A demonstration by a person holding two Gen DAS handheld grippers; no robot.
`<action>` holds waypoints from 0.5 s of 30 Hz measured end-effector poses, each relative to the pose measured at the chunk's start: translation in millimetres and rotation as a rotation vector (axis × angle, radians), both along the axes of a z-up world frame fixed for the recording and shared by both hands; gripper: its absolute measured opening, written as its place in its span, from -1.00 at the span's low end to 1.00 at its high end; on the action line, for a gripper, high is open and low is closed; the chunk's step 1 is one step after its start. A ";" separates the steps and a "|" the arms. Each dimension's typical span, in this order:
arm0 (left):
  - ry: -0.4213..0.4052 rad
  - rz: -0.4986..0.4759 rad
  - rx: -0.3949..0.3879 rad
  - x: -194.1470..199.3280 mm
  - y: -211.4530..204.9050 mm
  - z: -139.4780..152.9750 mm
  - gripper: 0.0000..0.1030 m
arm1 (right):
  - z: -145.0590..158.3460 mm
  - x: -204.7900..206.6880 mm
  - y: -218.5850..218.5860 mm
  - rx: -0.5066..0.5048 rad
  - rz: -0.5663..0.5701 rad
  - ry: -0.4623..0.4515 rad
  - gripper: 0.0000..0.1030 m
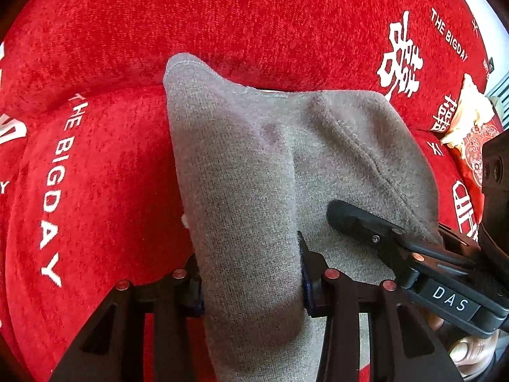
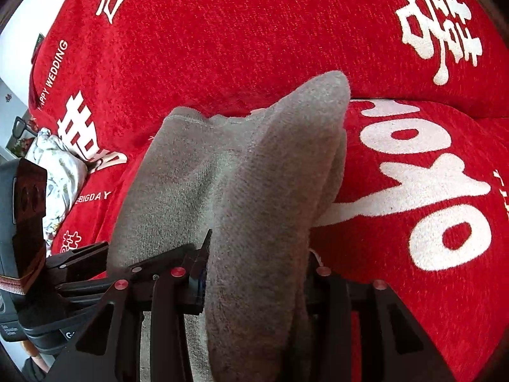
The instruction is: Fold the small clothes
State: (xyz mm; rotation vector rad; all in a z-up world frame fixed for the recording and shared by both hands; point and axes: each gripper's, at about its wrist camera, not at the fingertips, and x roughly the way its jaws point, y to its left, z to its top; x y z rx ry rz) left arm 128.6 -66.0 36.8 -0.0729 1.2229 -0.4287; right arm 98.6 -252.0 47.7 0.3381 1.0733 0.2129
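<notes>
Both tongs clamped on same grey knit garment (image 1: 241,172): left tongs (image 1: 251,283) pinch a thick bunched fold btwn the pads, right tongs (image 2: 254,273) grip another bunched fold of it. Garment hangs lifted w/ loose ends drooping, over red sofa cover (image 1: 111,47) w/ white lettering. Red-patterned cushion (image 1: 470,146) lies near, at right edge of left view

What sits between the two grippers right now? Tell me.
A slack span of the grey knitted garment, pinched by the left gripper and the right gripper. Nothing else lies between them, as the left wrist view shows; the red sofa cover is behind.
</notes>
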 end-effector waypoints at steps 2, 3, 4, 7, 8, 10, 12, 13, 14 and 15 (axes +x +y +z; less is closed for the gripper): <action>-0.003 0.004 -0.001 -2.4 3.5 2.3 -0.14 | 2.4 -2.1 2.5 0.001 0.000 -0.002 -0.16; -0.005 0.005 -0.001 -3.8 5.9 3.6 -0.14 | 3.7 -2.9 4.3 0.001 0.001 -0.004 -0.16; -0.008 0.007 -0.001 -5.5 8.3 5.0 -0.14 | 4.8 -4.0 5.2 0.001 0.002 -0.006 -0.16; -0.013 0.012 -0.002 -9.5 13.1 7.9 -0.14 | 7.8 -4.7 12.6 -0.001 0.007 -0.009 -0.17; -0.014 0.013 -0.002 -10.7 14.4 8.7 -0.14 | 8.7 -5.6 14.1 -0.002 0.010 -0.010 -0.17; -0.016 0.016 -0.002 -13.8 17.8 9.1 -0.14 | 9.8 -9.4 16.4 -0.003 0.014 -0.011 -0.16; -0.018 0.019 -0.001 -17.3 21.7 8.9 -0.14 | 10.7 -14.3 19.2 -0.002 0.017 -0.012 -0.17; -0.018 0.019 -0.001 -18.2 22.5 8.7 -0.14 | 11.0 -16.0 21.2 -0.002 0.017 -0.012 -0.17; -0.019 0.021 0.000 -20.1 24.5 8.7 -0.14 | 11.3 -18.4 23.5 -0.001 0.017 -0.011 -0.17; -0.020 0.023 0.000 -21.9 25.9 8.9 -0.14 | 11.5 -20.6 25.3 0.000 0.018 -0.011 -0.17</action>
